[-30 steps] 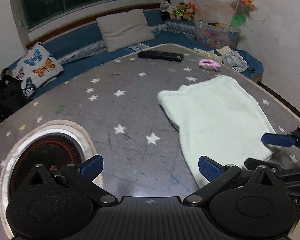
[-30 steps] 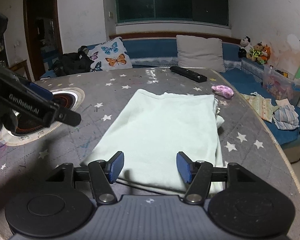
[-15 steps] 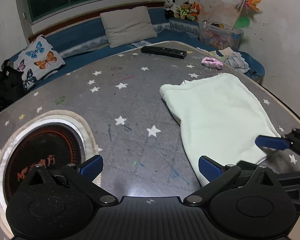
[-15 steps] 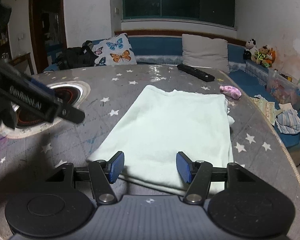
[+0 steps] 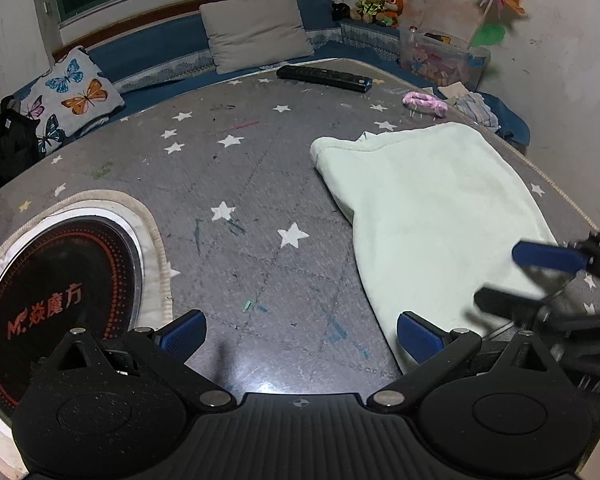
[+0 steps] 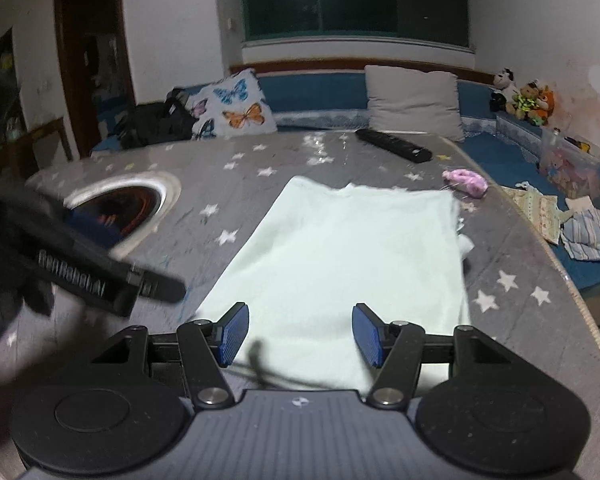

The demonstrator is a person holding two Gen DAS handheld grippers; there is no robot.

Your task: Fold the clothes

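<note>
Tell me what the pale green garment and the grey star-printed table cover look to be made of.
Pale green garment: soft matte cloth, probably knit or fleece; it shows no shine and has a rolled, stitched edge. Grey star-printed table cover: likely glossy plastic or oilcloth, since lamp glare reflects off it and pen marks sit on its surface.

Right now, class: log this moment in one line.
left gripper: open, over table | right gripper: open, over cloth | cloth: flat, ungripped

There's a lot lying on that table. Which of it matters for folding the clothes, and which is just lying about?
For the job:
- pale green cloth
- left gripper, jaws open
- right gripper, jaws open over the cloth's near edge

Just lying about:
- black remote control
- pink scrunchie
- round cooktop
</note>
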